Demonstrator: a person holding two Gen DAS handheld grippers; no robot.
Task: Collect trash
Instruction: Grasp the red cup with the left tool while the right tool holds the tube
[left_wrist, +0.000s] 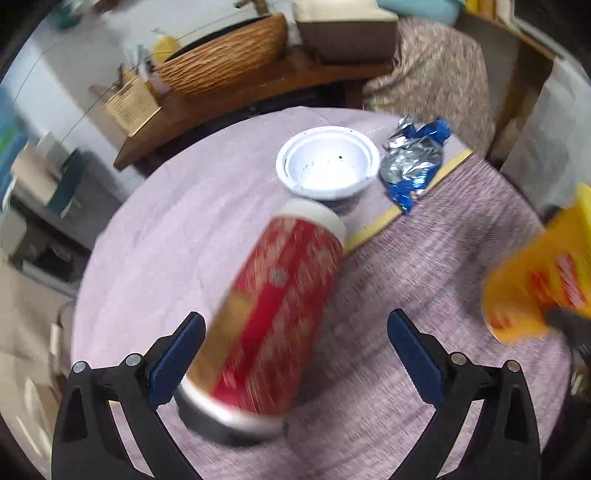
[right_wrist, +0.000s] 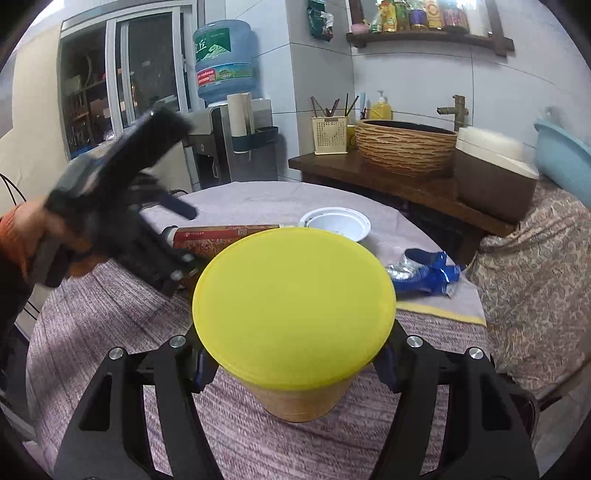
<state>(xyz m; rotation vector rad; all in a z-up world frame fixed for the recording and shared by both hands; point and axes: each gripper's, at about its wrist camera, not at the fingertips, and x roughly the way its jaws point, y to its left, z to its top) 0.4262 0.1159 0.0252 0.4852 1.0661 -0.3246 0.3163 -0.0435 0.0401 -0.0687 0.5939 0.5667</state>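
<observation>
The right claw (right_wrist: 293, 363) pinches a yellow-lidded cup (right_wrist: 295, 314), its blue pads pressed on the cup's sides just under the lid. In the left wrist view that cup (left_wrist: 539, 277) shows at the right edge, clear of the cloth.

The left claw (left_wrist: 295, 350) is spread wide, pads apart, over a red tube (left_wrist: 273, 314) that lies on its side on the round bench (left_wrist: 166, 240). The left pad sits close by the tube's near end; whether it touches is lost in blur. The right pad is well clear.

Beyond the tube's far end stands a white bowl (left_wrist: 328, 164), upright. Just right of the bowl lies a crumpled blue and silver wrapper (left_wrist: 413, 162). A wicker basin (right_wrist: 406, 147) sits on the far counter.
</observation>
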